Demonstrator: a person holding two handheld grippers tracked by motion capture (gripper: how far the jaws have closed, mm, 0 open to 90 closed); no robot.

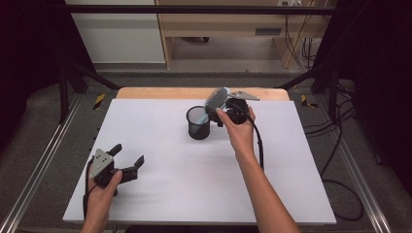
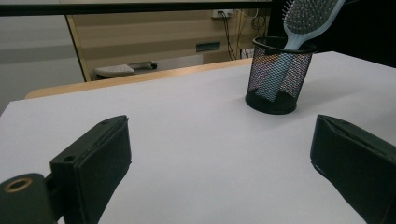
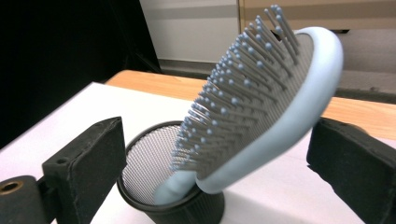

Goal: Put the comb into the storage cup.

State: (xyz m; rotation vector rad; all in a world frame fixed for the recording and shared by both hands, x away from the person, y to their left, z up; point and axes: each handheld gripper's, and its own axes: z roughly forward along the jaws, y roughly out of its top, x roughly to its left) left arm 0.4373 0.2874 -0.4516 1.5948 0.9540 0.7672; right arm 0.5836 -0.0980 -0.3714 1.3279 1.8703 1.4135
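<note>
Near the front edge of the white table, on the person's left side, the left gripper is resting low over the surface in the left hand, with its two black jaws standing wide apart and nothing between them. In the left gripper view the same jaws are rising at the two bottom corners, and only bare white surface is lying between them. Farther in, near the middle of the table, the black mesh cup is standing upright, well apart from the left gripper. The light blue hairbrush is sitting with its handle down inside this cup, and its bristled head is leaning out over the rim, toward the right side in the high view. Just beside the cup, the right hand is holding the right gripper close to the brush head. In the right gripper view its jaws are standing open on both sides of the hairbrush; the right jaw looks very near the pale back of the brush, but I cannot tell if it is touching. The mesh cup is showing below the brush there. Behind the table, a pale wooden cabinet is standing on the floor.
</note>
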